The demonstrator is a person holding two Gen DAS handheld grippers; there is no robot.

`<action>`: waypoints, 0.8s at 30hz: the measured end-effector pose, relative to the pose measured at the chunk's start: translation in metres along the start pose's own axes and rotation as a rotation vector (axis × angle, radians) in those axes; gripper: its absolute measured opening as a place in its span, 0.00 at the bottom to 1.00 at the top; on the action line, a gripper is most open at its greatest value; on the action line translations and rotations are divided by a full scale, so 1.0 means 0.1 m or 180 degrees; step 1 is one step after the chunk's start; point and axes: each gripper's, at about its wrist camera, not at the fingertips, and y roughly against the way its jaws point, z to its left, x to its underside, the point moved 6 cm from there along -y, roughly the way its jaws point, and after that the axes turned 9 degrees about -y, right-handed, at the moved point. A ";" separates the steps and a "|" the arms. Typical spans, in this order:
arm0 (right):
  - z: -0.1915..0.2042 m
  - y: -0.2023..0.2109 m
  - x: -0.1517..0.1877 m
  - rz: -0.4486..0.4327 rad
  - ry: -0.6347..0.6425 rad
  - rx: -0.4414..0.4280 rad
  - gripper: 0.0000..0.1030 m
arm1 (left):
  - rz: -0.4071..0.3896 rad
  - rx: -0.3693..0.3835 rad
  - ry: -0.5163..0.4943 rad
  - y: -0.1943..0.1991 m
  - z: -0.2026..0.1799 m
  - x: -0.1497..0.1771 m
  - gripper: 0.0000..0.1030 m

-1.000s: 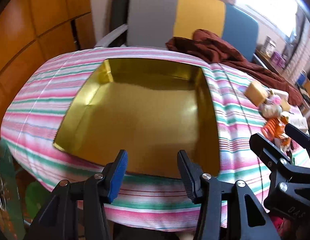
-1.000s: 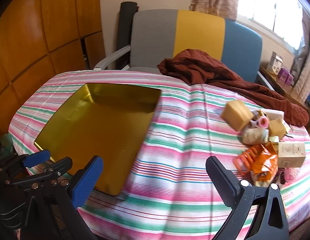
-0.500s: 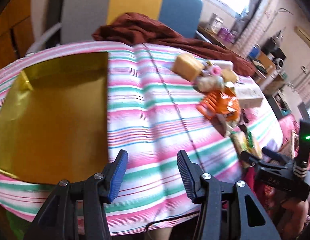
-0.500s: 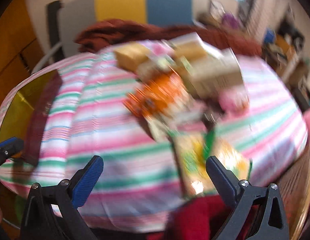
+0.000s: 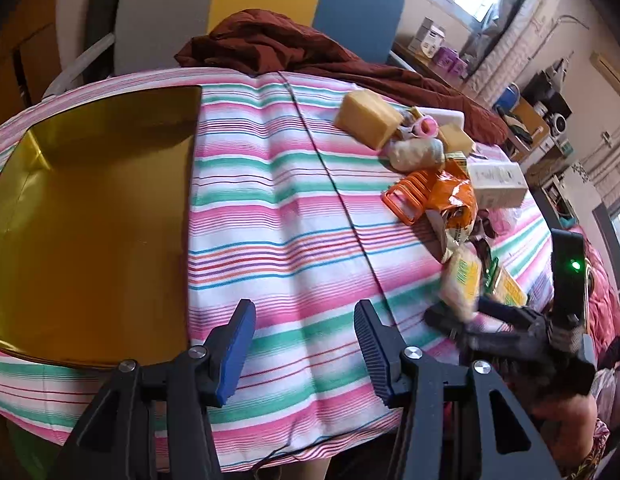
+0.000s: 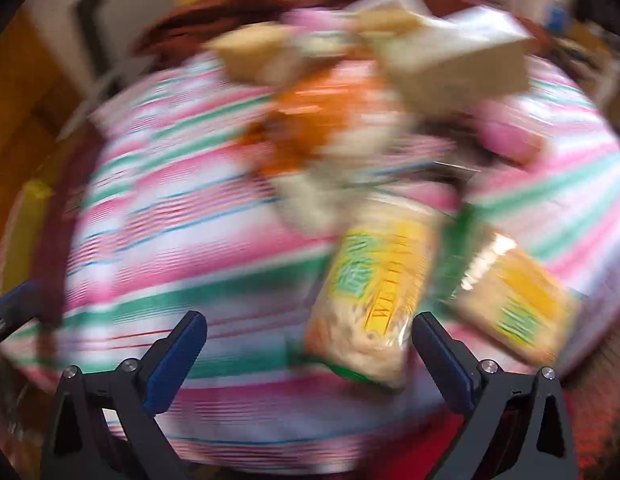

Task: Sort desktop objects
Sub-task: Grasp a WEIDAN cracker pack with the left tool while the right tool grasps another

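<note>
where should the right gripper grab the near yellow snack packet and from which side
Grip the yellow snack packet across its narrower middle, coming from above. It lies flat on the striped cloth, and the right gripper already points down at it, jaws open wider than the pack.

The tray (image 5: pixel 89 216) lies on the table's (image 5: pixel 277 216) left side. A heap of packets and boxes (image 5: pixel 438 168) lies at the right, well apart from the tray. Two noodle packs (image 6: pixel 374 292), apparently side by side, lie nearest. A chair (image 5: pixel 229 8) stands behind the table.
</note>
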 end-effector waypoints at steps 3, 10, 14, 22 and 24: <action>0.25 0.20 -0.04 -0.0062 0.0413 -0.0267 1.00 | -0.0017 -0.0010 0.0031 0.01 0.02 -0.03 0.50; -0.64 0.61 -0.43 -0.0104 0.0467 0.0627 1.00 | 0.0079 0.0278 -0.0369 -0.18 -0.46 -0.19 0.50; -0.97 0.44 -0.45 0.0561 0.0699 0.0940 1.00 | 0.0104 0.0522 -0.0943 -0.38 -1.03 -0.31 0.51; -1.20 0.07 -0.36 0.1249 0.0990 0.1055 0.86 | 0.0314 0.0821 -0.1963 -0.81 -1.66 -0.33 0.51; -1.23 0.03 -0.36 0.1314 0.0926 0.0960 0.77 | 0.0317 0.0738 -0.2192 -0.88 -1.74 -0.32 0.52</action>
